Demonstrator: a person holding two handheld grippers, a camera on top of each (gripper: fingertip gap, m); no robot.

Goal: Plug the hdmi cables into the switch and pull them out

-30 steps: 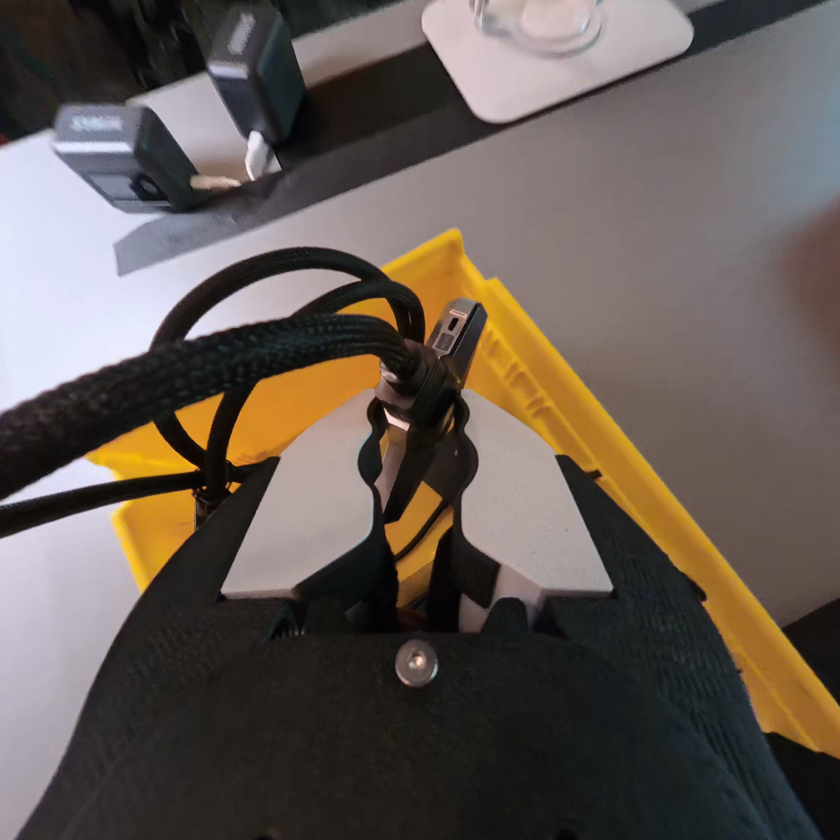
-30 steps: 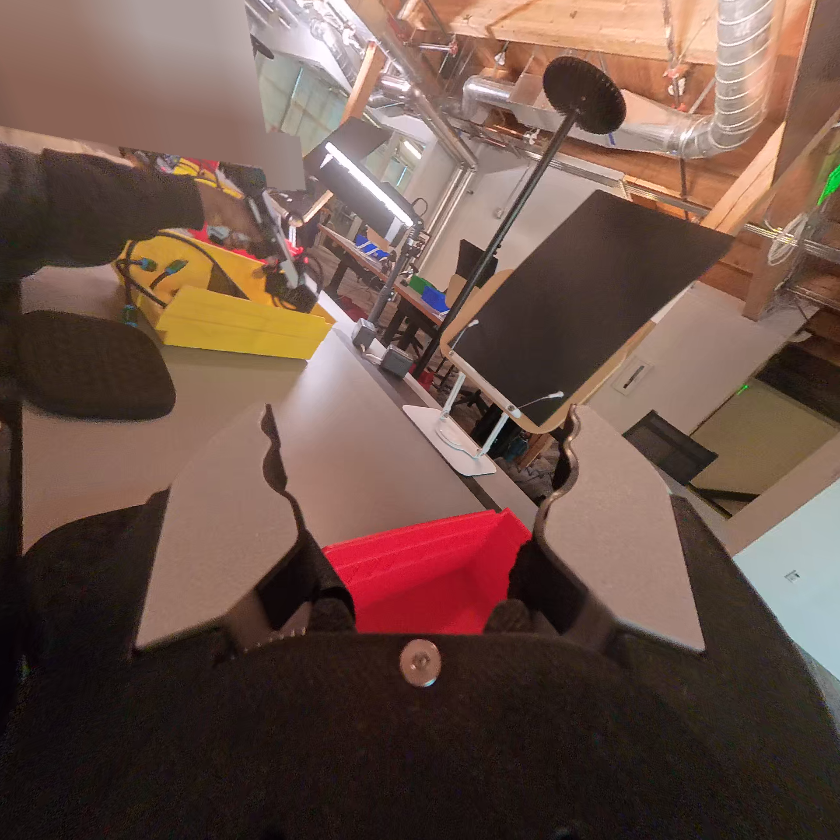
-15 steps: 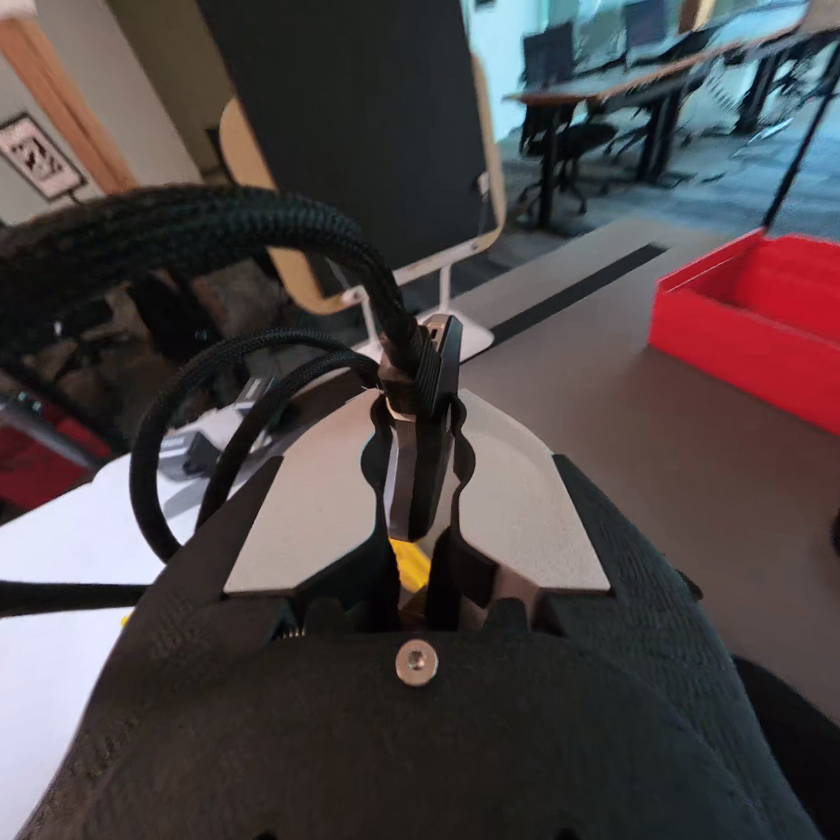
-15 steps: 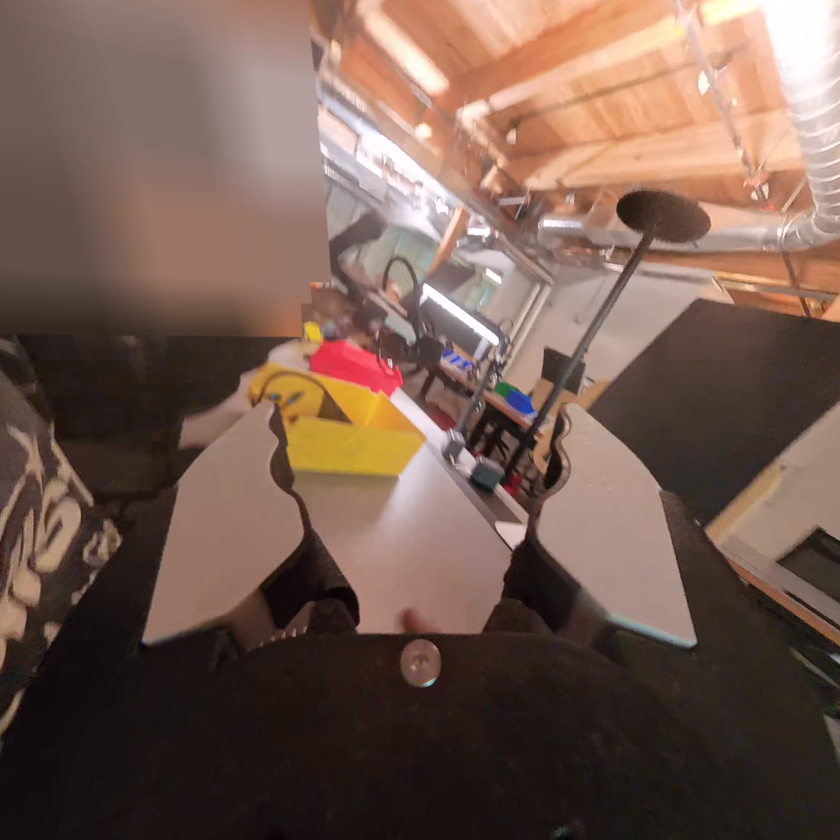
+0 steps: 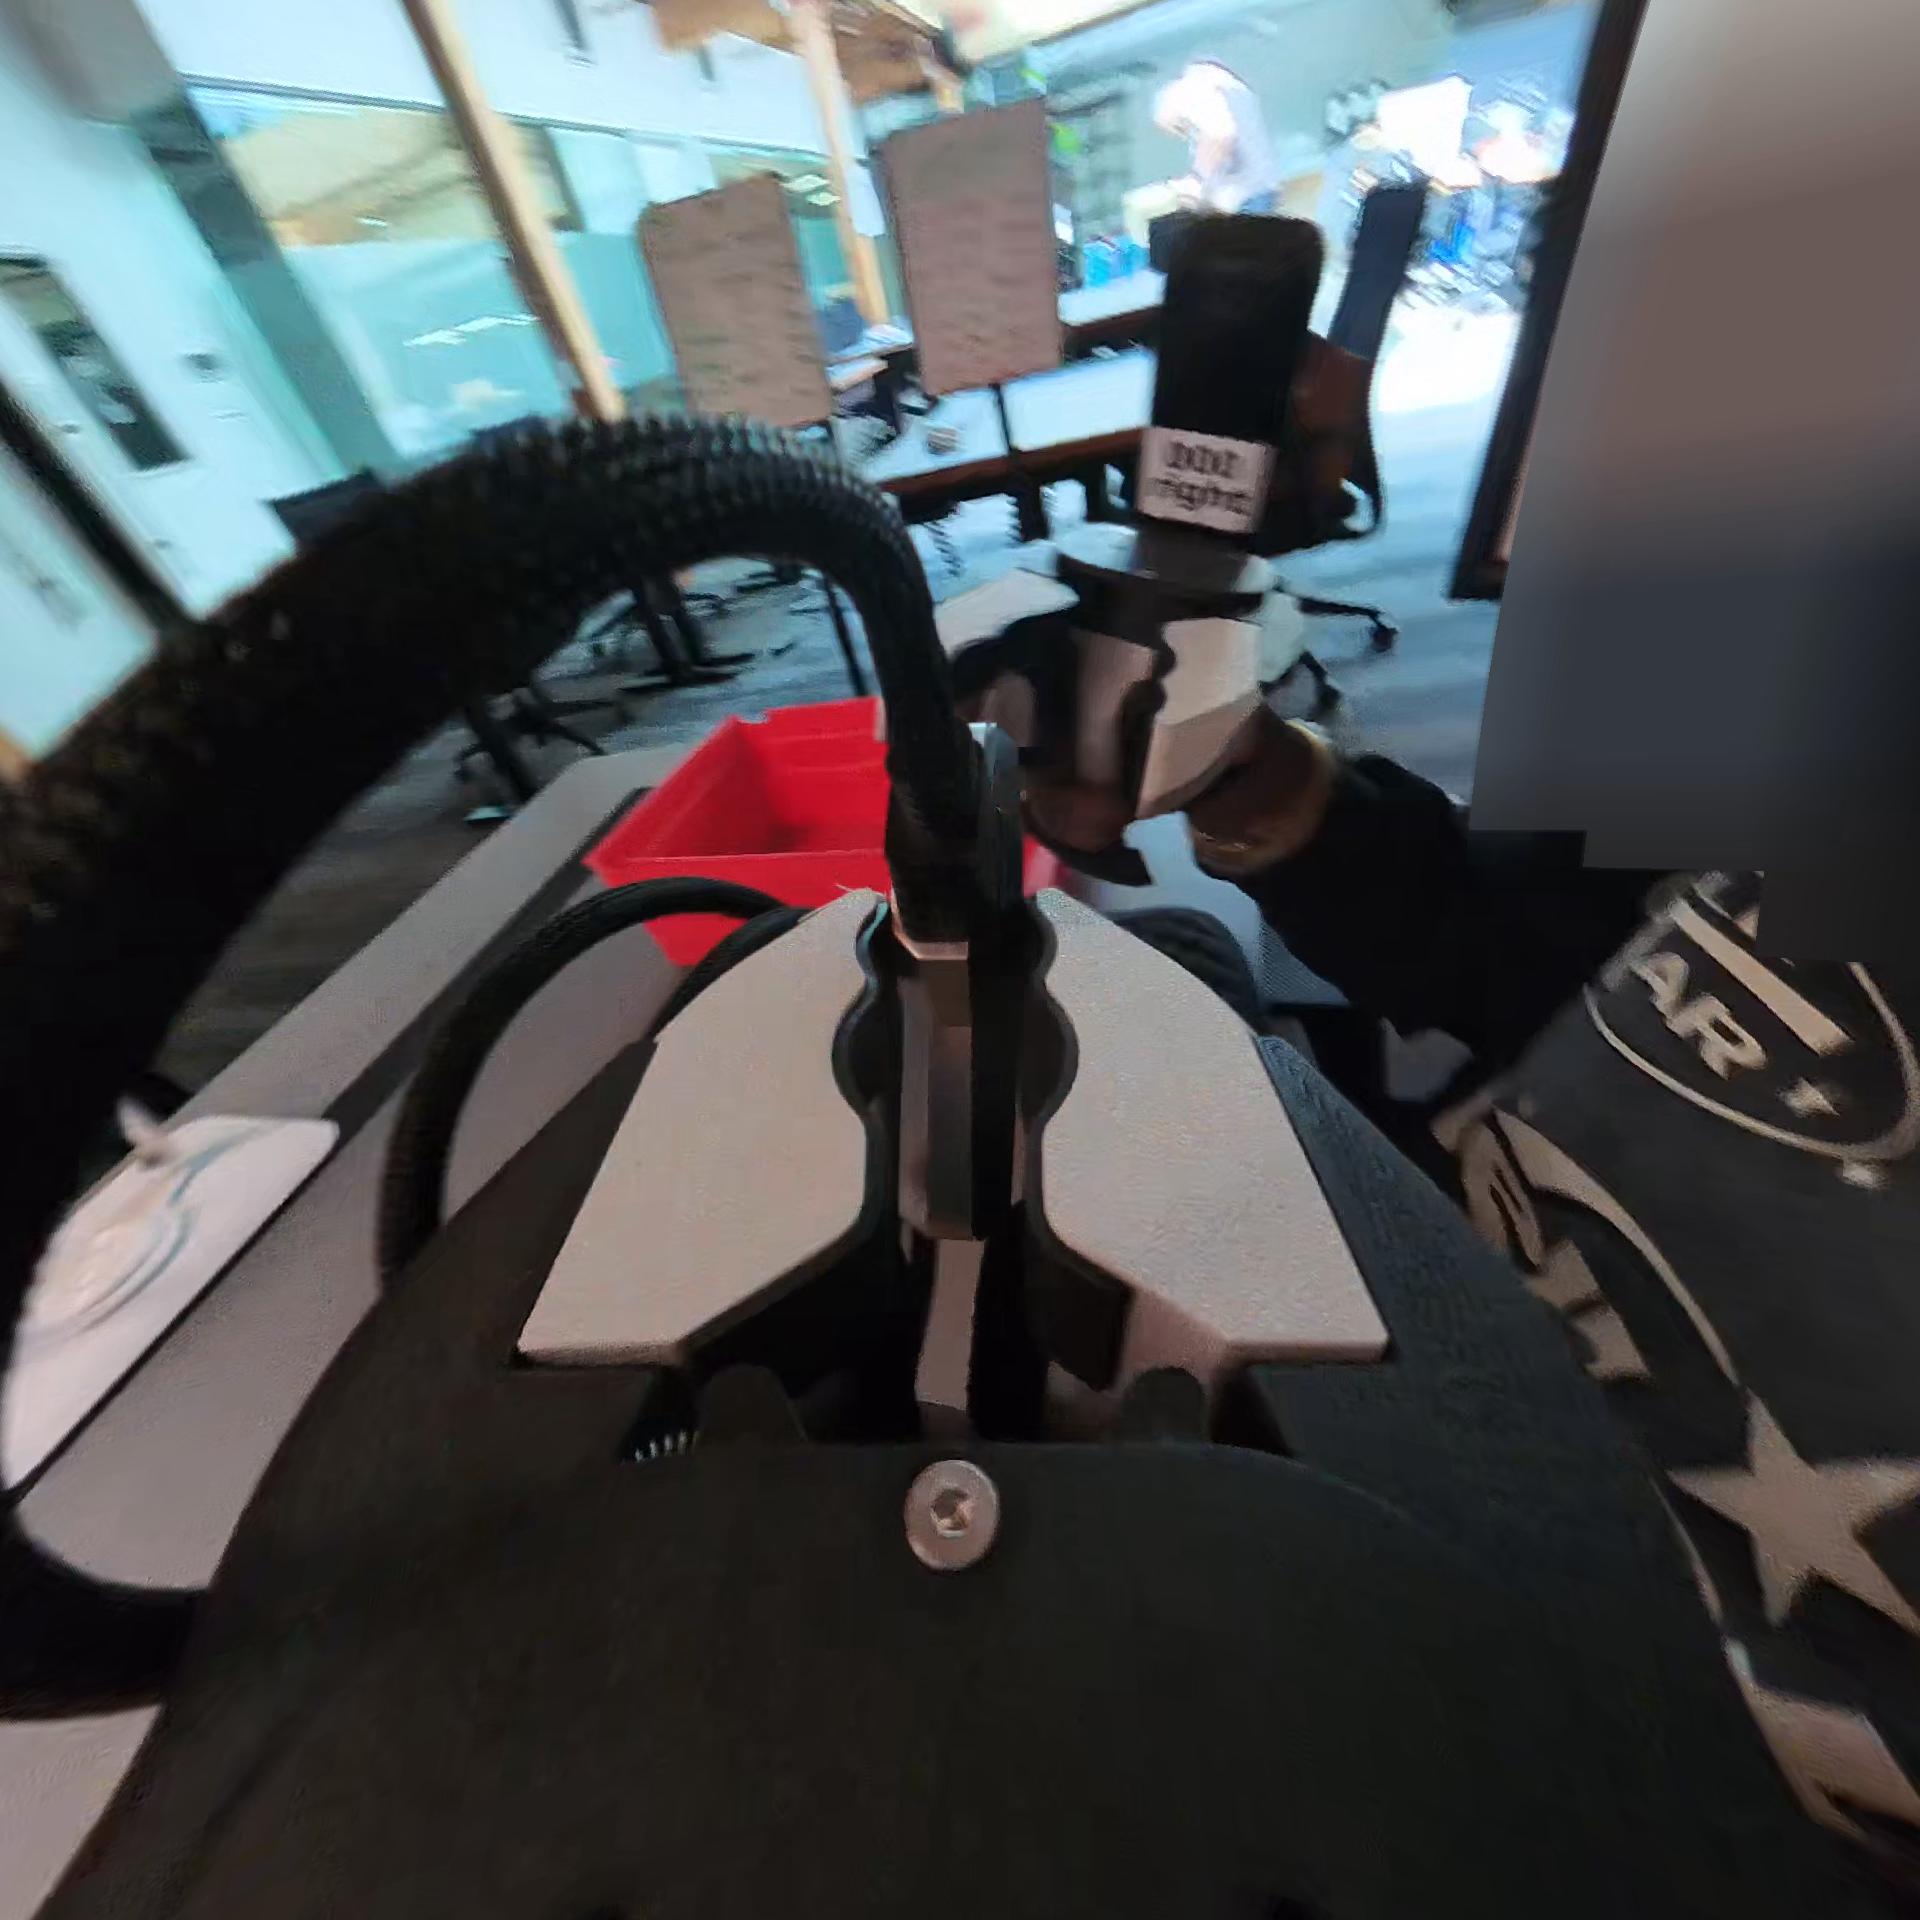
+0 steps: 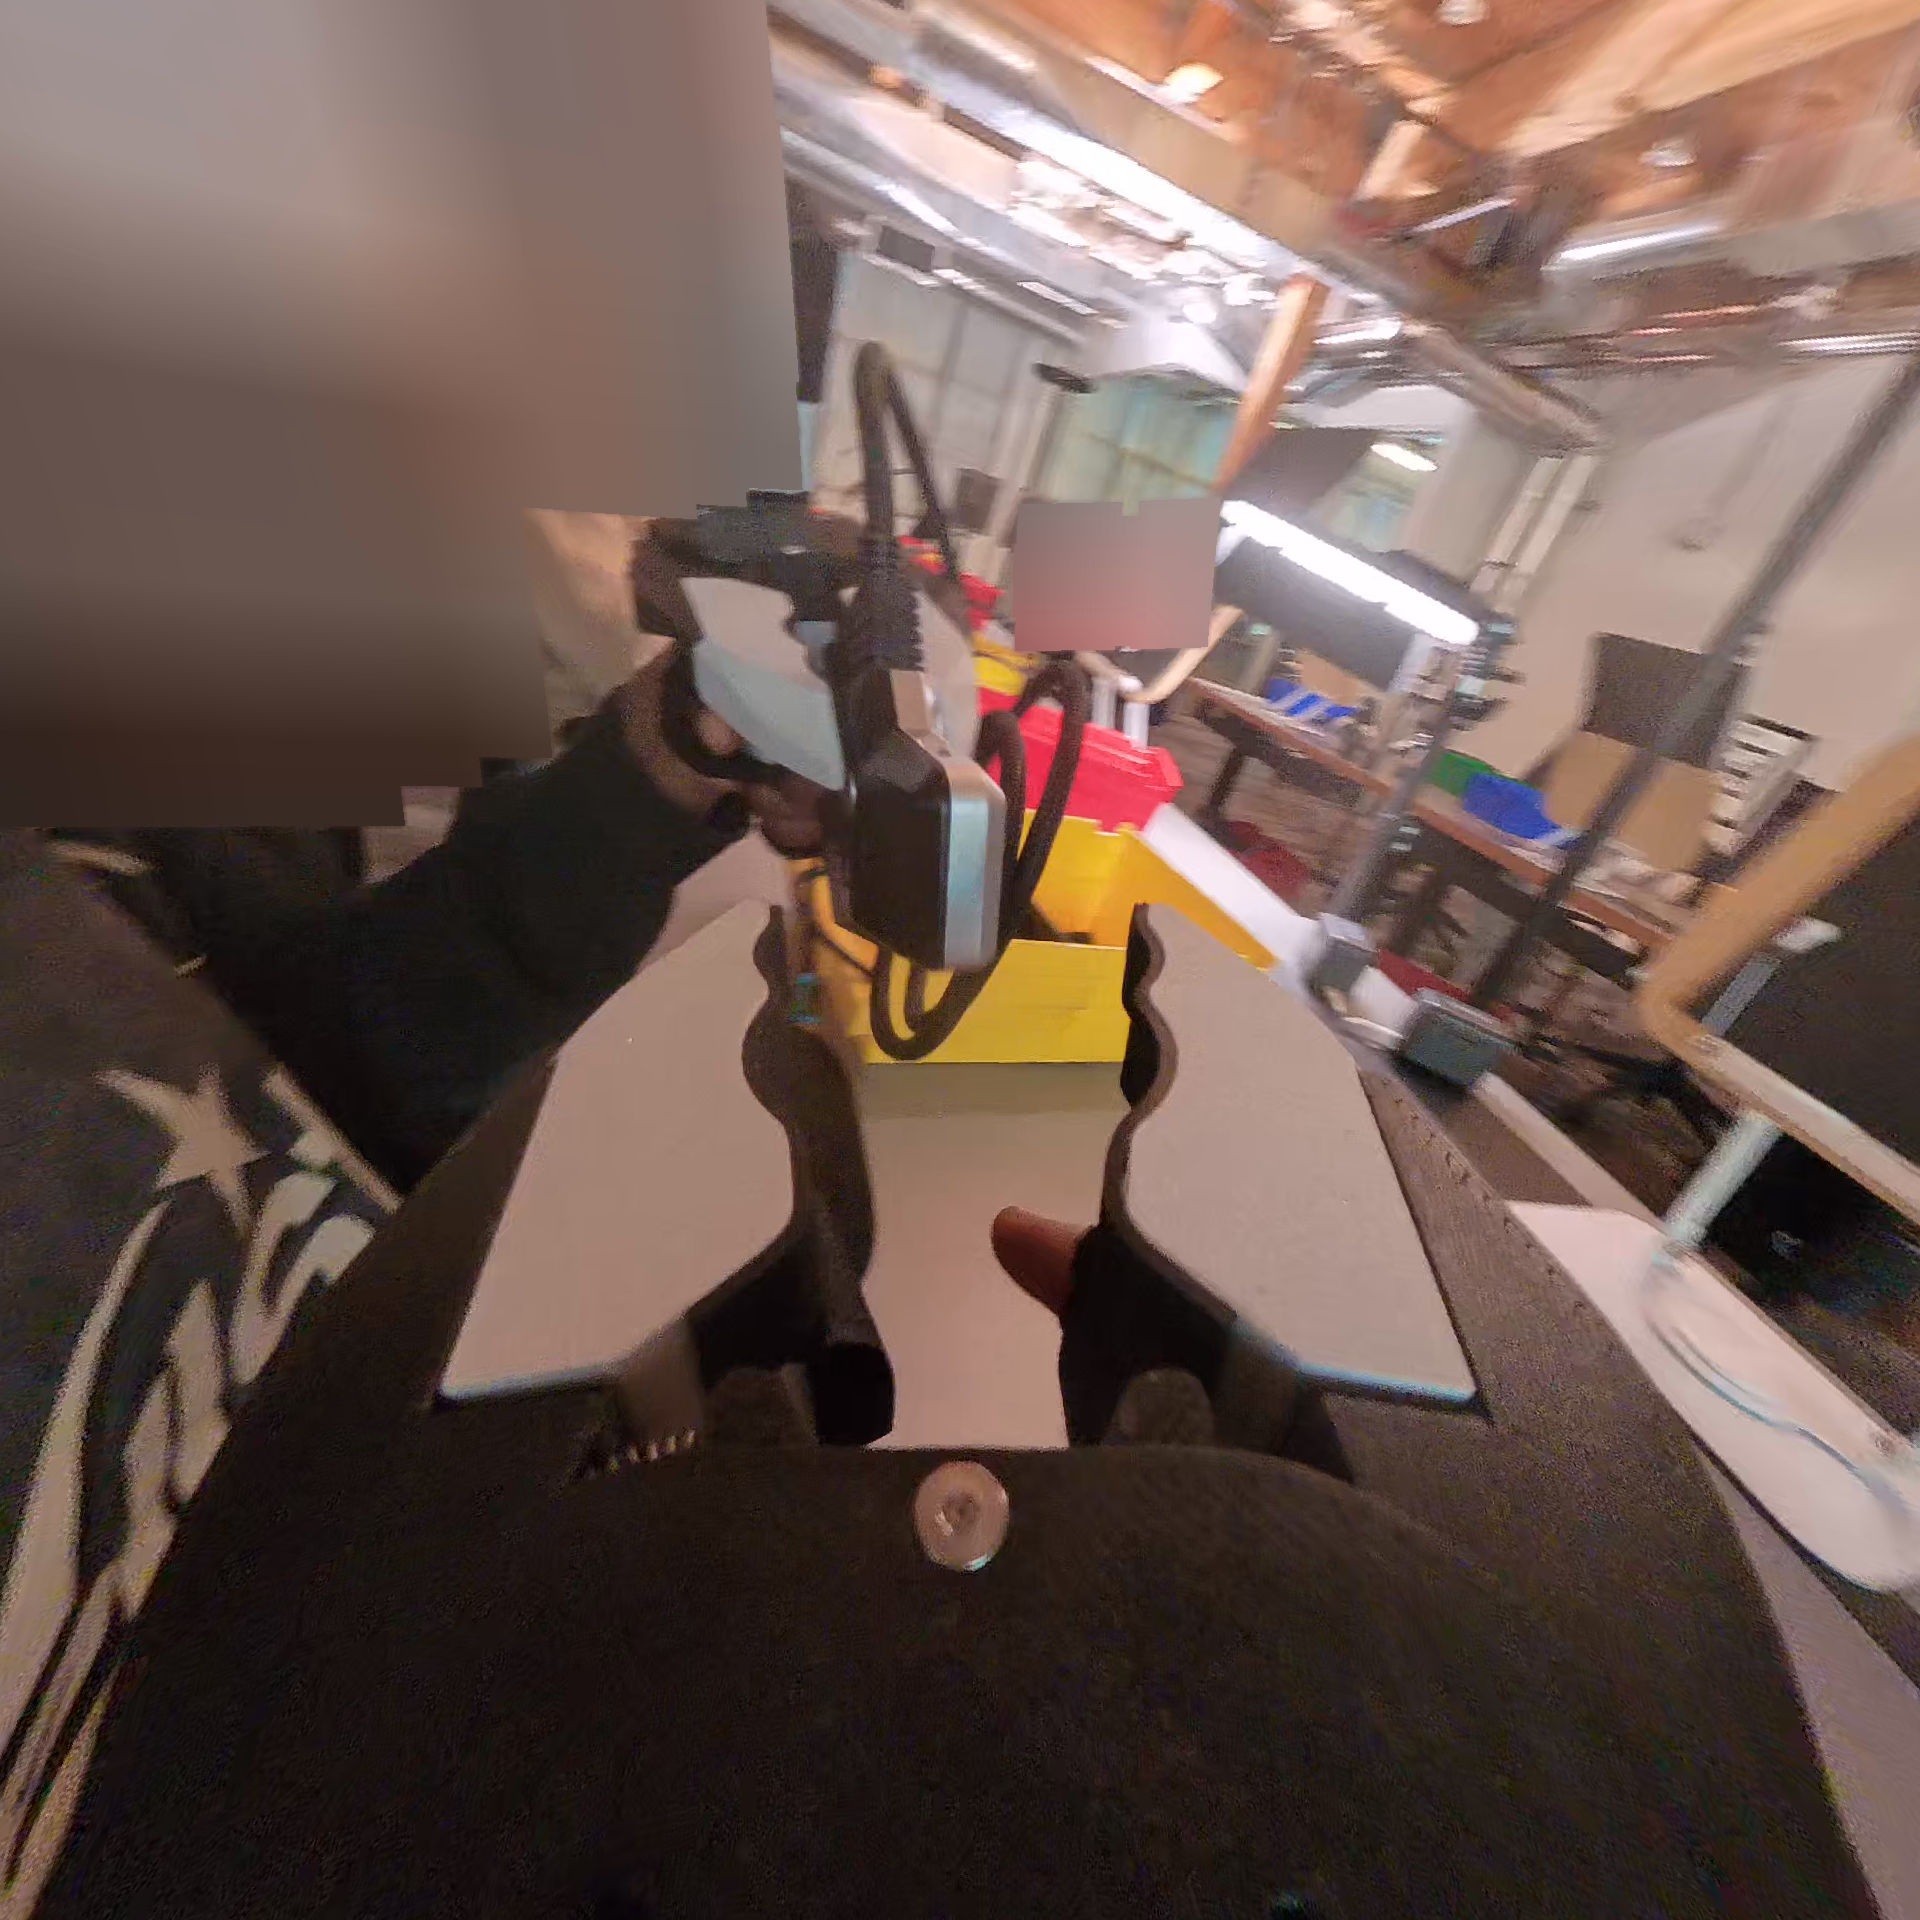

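My left gripper point(image 5: 951, 925) is shut on the HDMI switch point(image 5: 951, 1091), a thin black and silver box held edge-on between the fingers. Thick braided black HDMI cables point(image 5: 727, 499) run from its top and loop left. In the right wrist view the left gripper point(image 6: 883, 748) holds the switch point(image 6: 925, 862) up in the air, cables point(image 6: 1039, 790) hanging down toward the yellow bin point(image 6: 997, 997). My right gripper point(image 6: 951, 925) is open and empty, pointing at the switch from a short way off. It also shows in the left wrist view point(image 5: 1148, 717).
A red bin point(image 5: 769, 821) stands on the grey table point(image 5: 343, 1029) beyond the left gripper. Another red bin point(image 6: 1101, 769) sits behind the yellow one. A white stand base point(image 6: 1714, 1351) lies at the right. A person's dark printed shirt point(image 5: 1714, 1195) is close by.
My left gripper lifted the switch and cables out of the yellow bin and swung right to face the right gripper. The right gripper turned left toward it and its jaws narrowed.
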